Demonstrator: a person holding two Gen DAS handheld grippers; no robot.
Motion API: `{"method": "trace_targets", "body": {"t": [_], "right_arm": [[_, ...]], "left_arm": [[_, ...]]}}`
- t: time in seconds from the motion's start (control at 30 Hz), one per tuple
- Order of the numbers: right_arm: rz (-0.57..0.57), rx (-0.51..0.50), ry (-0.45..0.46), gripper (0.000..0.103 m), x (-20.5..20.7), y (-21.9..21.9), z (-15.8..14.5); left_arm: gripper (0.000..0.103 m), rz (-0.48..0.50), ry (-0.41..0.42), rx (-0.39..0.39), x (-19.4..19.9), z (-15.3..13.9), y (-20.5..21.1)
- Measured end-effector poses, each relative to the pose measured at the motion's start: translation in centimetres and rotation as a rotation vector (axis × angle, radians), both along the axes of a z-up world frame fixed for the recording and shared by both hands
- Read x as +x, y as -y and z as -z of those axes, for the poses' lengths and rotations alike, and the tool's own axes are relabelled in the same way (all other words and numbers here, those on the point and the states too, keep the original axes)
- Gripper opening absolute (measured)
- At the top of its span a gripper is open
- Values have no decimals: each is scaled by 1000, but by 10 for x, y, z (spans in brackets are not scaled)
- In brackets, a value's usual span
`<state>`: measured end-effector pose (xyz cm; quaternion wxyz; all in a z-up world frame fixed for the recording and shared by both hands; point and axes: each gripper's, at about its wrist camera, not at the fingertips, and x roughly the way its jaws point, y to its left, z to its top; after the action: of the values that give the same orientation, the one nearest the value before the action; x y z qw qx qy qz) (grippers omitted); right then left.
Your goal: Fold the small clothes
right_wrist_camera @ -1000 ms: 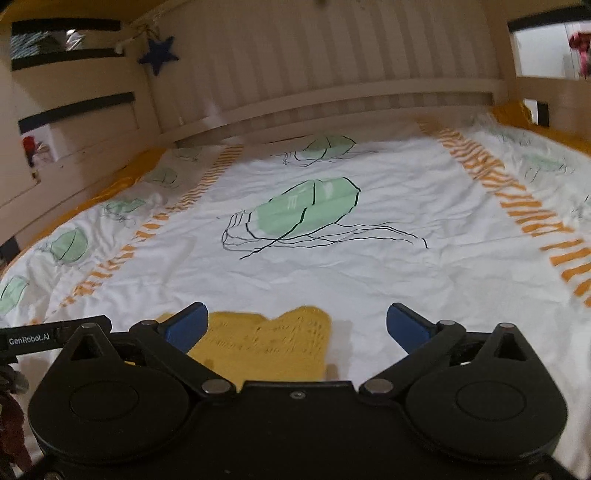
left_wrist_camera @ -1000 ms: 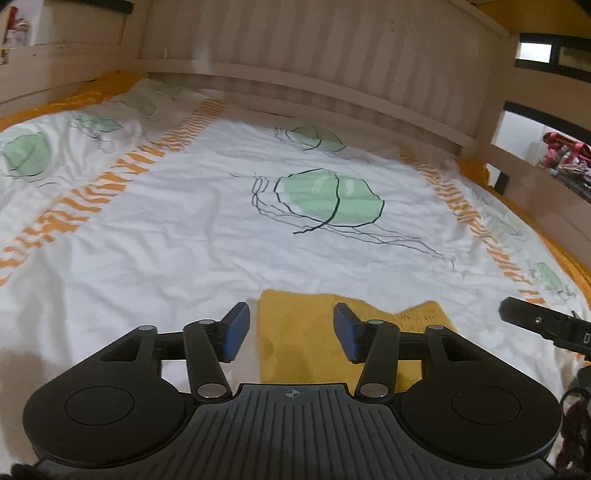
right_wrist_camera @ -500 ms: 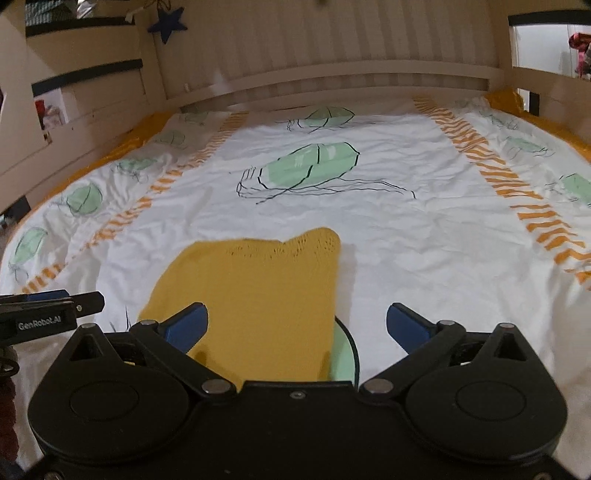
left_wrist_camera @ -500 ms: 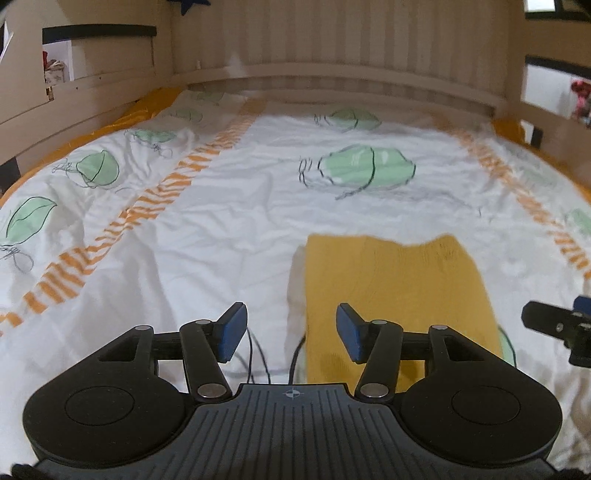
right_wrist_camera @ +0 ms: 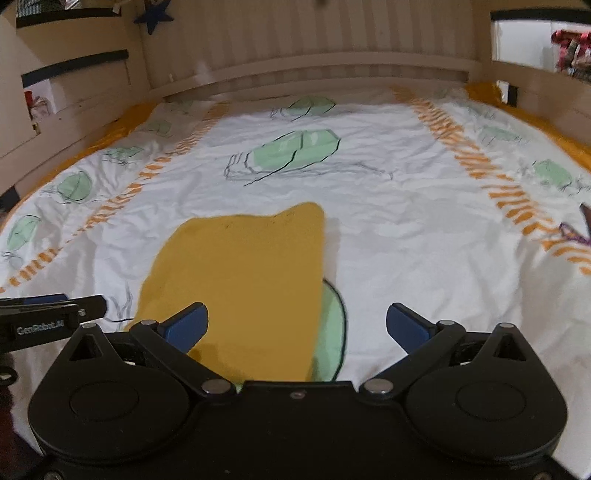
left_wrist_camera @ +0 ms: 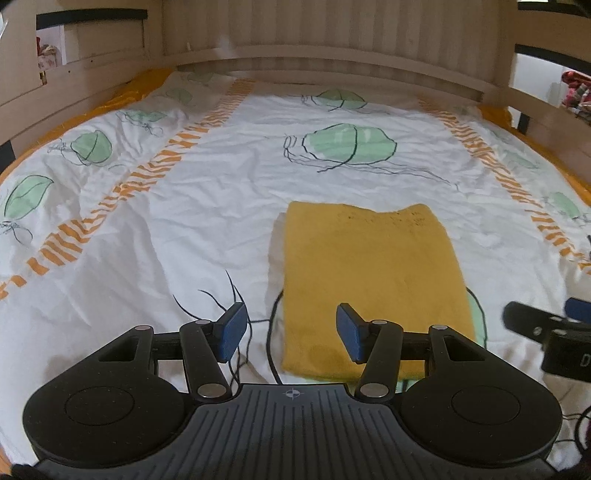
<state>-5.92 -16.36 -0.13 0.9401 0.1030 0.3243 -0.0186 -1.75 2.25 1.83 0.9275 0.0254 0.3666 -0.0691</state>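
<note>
A mustard-yellow knitted garment (left_wrist_camera: 373,273) lies folded flat as a rectangle on the white bed cover; it also shows in the right wrist view (right_wrist_camera: 243,284). My left gripper (left_wrist_camera: 291,332) is open and empty, held above the garment's near left corner. My right gripper (right_wrist_camera: 295,328) is wide open and empty, above the garment's near right edge. The right gripper's fingers (left_wrist_camera: 532,321) show at the right edge of the left wrist view, and the left gripper's fingers (right_wrist_camera: 51,306) at the left of the right wrist view.
The white bed cover (left_wrist_camera: 207,221) has green leaf prints and orange stripes. Wooden bed rails (left_wrist_camera: 332,66) enclose the far end and both sides. A dark star (right_wrist_camera: 153,14) hangs on the far wall. A small dark item (right_wrist_camera: 580,229) lies at the right edge.
Both grippers have pulled back and risen from the garment, so more of it shows. The garment lies where it was. Both grippers stayed open.
</note>
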Motion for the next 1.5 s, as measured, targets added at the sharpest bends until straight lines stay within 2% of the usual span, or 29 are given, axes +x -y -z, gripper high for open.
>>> {"method": "trace_targets", "body": {"t": [0.5,1.5], "right_arm": [[-27,66,-35,102,-5,-4,7],[-22,96,-90,102,-3,-7,16]], "left_arm": [[52,7,-36,13,-8,4,5],[52,-15,-55,23,-8,7,-2]]}}
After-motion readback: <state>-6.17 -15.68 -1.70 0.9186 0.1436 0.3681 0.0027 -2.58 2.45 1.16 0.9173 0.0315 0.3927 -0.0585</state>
